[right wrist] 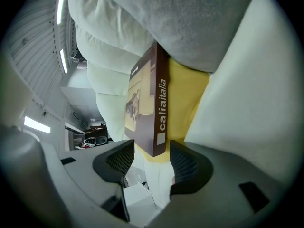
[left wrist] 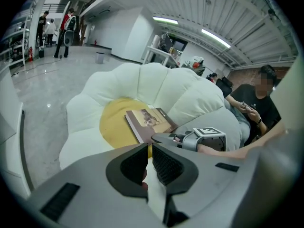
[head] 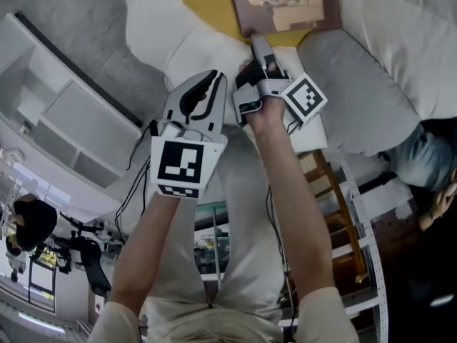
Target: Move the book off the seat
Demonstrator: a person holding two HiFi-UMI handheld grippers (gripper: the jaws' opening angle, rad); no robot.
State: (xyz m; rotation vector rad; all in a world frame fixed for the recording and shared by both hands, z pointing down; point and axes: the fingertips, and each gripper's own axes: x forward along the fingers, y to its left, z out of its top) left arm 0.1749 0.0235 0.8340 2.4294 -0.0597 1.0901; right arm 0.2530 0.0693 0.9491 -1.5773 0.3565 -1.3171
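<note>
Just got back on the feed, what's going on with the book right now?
A person holds a gripper in each hand. The right gripper is at the book, which lies on the chair's yellow seat. Its jaws are open on either side of the book's near corner, not closed on it. The left gripper hangs back, jaws together, empty.
</note>
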